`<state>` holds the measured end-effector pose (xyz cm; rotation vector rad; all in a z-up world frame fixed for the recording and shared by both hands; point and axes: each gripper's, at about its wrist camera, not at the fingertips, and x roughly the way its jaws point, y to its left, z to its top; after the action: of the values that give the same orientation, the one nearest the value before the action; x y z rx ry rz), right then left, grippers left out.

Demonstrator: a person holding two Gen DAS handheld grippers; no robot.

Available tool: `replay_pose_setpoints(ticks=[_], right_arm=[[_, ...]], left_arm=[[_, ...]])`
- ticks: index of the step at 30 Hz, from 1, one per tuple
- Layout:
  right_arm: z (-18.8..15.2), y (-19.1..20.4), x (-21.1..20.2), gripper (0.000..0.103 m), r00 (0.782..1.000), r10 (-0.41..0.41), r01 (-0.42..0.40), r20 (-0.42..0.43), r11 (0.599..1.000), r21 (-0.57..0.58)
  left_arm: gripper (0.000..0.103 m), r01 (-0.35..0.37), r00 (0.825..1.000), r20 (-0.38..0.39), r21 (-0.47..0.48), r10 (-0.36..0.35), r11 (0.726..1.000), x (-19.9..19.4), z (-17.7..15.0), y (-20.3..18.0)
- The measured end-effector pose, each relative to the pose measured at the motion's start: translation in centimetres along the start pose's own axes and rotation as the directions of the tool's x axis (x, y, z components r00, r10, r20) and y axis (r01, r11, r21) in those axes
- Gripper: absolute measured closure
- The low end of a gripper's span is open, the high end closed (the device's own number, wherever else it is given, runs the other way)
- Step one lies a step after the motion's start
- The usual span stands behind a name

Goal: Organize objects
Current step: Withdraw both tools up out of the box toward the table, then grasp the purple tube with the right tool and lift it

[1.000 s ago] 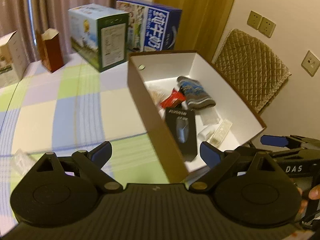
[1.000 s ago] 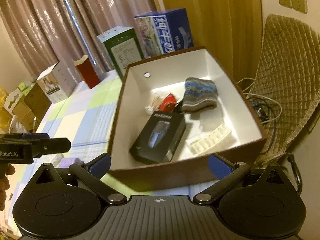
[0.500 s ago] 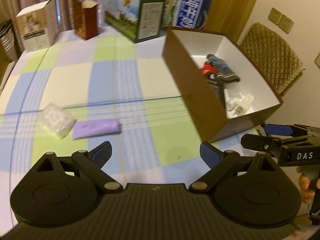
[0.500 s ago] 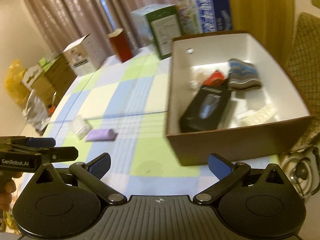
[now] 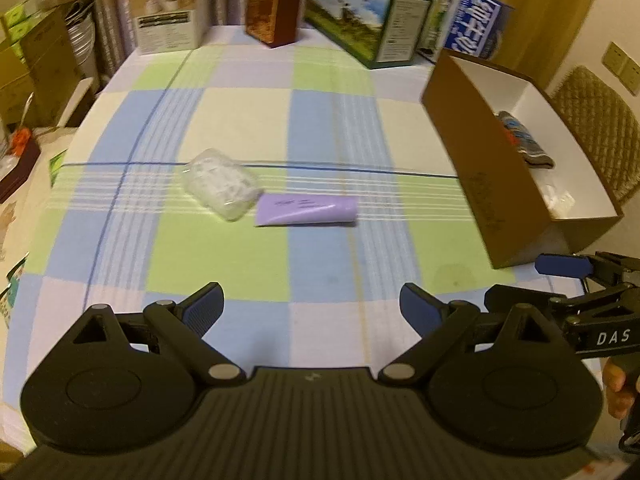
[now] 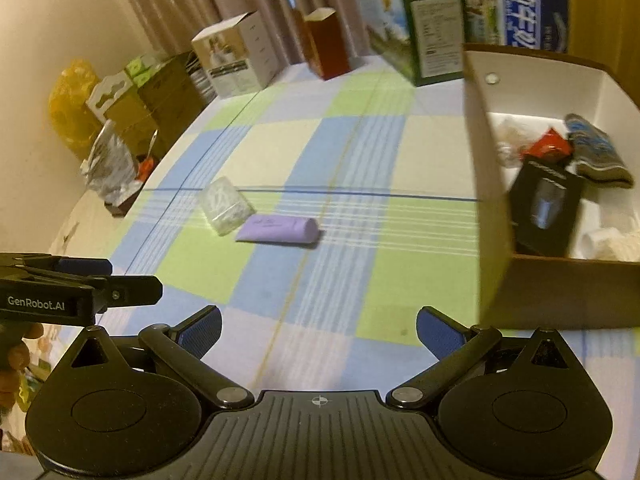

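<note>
On the checked tablecloth (image 5: pixel 320 128), left of the brown cardboard box (image 5: pixel 472 152), lie two loose items: a lilac tube (image 5: pixel 306 210) with small, unreadable print, and, touching its flat end on the side away from the box, a clear plastic packet (image 5: pixel 218 188). Inside the box, white-lined, rest a black carton (image 6: pixel 546 208) with illegible lettering, a striped knitted item (image 6: pixel 598 152), a red wrapper (image 6: pixel 550 146) and pale packets. Beyond the box stand a blue carton (image 6: pixel 524 4) printed with large white Chinese characters, a green-and-white carton (image 6: pixel 416 28) bearing a text panel too small to read, a dark red carton (image 6: pixel 326 42) and a white carton (image 6: pixel 236 60). Left gripper (image 5: pixel 310 308), marked "GenRobot.AI" on its side in the right wrist view, holds its blue-padded fingers (image 5: pixel 206 306) wide apart, nothing between them. Right gripper (image 6: pixel 318 328), marked "DAS" in the left wrist view, likewise shows fingers spread and empty, near the box's front corner.
</note>
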<state>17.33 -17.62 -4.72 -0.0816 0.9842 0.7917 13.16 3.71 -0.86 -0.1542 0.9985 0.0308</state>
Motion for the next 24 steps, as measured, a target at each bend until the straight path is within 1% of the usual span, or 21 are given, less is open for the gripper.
replay_pose_setpoints(ticks=[7, 11, 16, 19, 21, 22, 23, 24], right_arm=[[0.9, 1.9, 2.7, 0.002, 1.0, 0.003, -0.003, -0.003, 0.999, -0.05], [1.7, 2.3, 4.3, 0.002, 1.0, 0.001, -0.001, -0.006, 0.997, -0.077], [2.5, 2.4, 6.9, 0.004, 0.999, -0.021, 0.018, -0.032, 0.994, -0.107], [3.0, 2.5, 8.0, 0.01, 0.999, -0.012, 0.008, -0.037, 0.992, -0.129], [3.4, 2.6, 8.9, 0.019, 0.999, -0.003, -0.004, -0.045, 0.988, -0.153], [3.6, 2.7, 9.5, 0.028, 0.998, 0.001, -0.011, -0.055, 0.986, -0.169], [3.8, 2.7, 10.0, 0.035, 0.998, 0.004, -0.016, -0.065, 0.983, -0.182], [4.1, 2.8, 10.5, 0.037, 0.998, 0.008, -0.022, -0.07, 0.981, -0.194]], left_arm=[[0.01, -0.051, 0.999, -0.011, -0.023, 0.051, 0.998, 0.9, -0.2, 2.7], [0.01, -0.063, 0.998, -0.019, -0.03, 0.063, 0.998, 1.8, 0.2, 3.8], [0.01, -0.074, 0.997, -0.031, -0.024, 0.073, 0.997, 3.1, 0.8, 4.8], [0.01, -0.081, 0.996, -0.043, -0.023, 0.08, 0.996, 4.0, 1.2, 5.3], [0.01, -0.084, 0.995, -0.048, -0.022, 0.083, 0.996, 4.7, 1.5, 5.7], [0.01, -0.088, 0.995, -0.053, -0.021, 0.087, 0.996, 5.1, 1.7, 5.8], [0.01, -0.091, 0.994, -0.058, -0.021, 0.09, 0.996, 5.5, 1.8, 6.0], [0.01, -0.093, 0.994, -0.062, -0.022, 0.092, 0.995, 5.9, 2.0, 6.1]])
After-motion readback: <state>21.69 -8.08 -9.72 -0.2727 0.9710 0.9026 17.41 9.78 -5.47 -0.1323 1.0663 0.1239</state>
